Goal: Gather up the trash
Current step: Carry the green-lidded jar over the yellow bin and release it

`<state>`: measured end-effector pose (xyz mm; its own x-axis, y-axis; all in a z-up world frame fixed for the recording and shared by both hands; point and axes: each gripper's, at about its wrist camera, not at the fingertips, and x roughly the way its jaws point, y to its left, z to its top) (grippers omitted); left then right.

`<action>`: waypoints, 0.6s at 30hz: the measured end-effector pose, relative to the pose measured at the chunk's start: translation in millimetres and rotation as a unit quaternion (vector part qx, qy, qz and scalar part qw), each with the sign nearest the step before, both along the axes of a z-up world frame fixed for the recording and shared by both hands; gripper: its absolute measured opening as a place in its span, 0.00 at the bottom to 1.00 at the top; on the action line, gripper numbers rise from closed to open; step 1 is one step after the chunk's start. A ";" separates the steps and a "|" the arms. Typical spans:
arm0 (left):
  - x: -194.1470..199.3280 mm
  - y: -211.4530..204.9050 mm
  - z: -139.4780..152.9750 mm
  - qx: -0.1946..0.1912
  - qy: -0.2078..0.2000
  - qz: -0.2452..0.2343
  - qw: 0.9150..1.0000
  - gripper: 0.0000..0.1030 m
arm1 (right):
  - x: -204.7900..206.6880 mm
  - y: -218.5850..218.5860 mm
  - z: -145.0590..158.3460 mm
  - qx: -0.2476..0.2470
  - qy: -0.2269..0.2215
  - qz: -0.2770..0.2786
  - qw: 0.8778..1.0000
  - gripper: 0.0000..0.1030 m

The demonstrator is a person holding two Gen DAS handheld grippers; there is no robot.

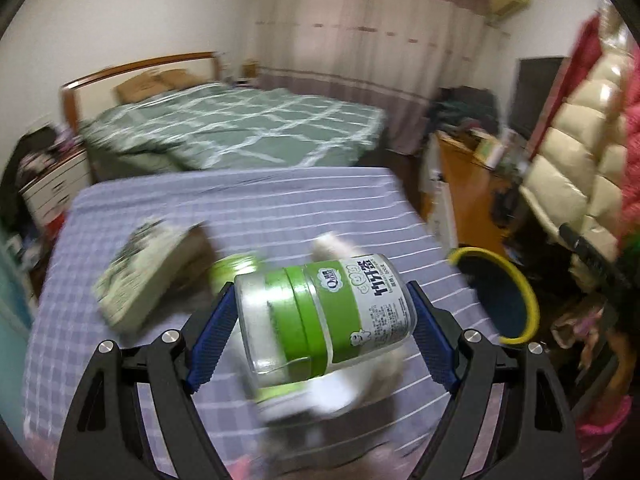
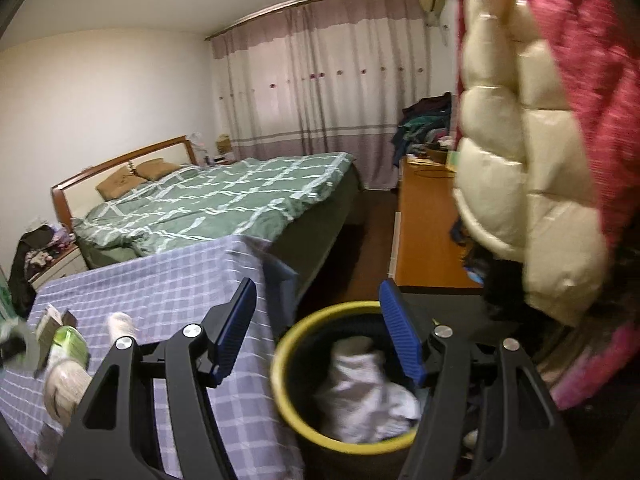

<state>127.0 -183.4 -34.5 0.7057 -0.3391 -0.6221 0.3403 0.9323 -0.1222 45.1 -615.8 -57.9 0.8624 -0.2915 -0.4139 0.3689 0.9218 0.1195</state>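
**Toothpick jar lifted, bin waiting to the right**

While my left hand-held gripper [image 1: 324, 320] clamps the clear plastic toothpick jar [image 1: 326, 318] between its blue pads, the jar lies tilted on its side, its green label toward me, held above the worktop [image 1: 256, 208] with its purple checked cloth. Left of the jar a small carton [image 1: 140, 268] lies on the cloth, blurred, and a green lid-like round thing [image 1: 236, 266] shows just behind the left pad; I cannot tell what it is. Something white [image 1: 332, 244] peeks out behind and under the jar, too blurred to name. Off the worktop's right edge stands the black trash bin [image 1: 520, 292] with its yellow rim.

My right hand-held gripper [image 2: 320, 332] is spread apart with nothing between its pads, hanging over the gap between the worktop's corner and the trash bin. In the right wrist view the bin already holds crumpled white paper [image 2: 368, 392]. A green quilted bed [image 2: 224, 204] stands beyond the worktop, and a cream puffer jacket [image 2: 520, 168] hangs at right.
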 end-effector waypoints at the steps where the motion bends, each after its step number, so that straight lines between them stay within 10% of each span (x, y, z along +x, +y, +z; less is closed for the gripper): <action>1: 4.7 -14.8 4.1 -0.001 0.002 -0.020 1.000 0.79 | -6.9 -5.1 -0.6 0.000 0.000 -0.006 1.000 0.60; 18: 42.9 -270.5 -22.2 0.051 0.090 -0.228 0.968 0.79 | -100.7 -54.1 -24.6 0.012 0.005 -0.068 0.998 0.60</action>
<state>169.9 -453.9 -56.7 0.3746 -0.5195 -0.7679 0.7008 0.7010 -0.1324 -55.6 -669.8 -82.6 0.8116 -0.3955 -0.4301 0.4916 0.8600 0.1369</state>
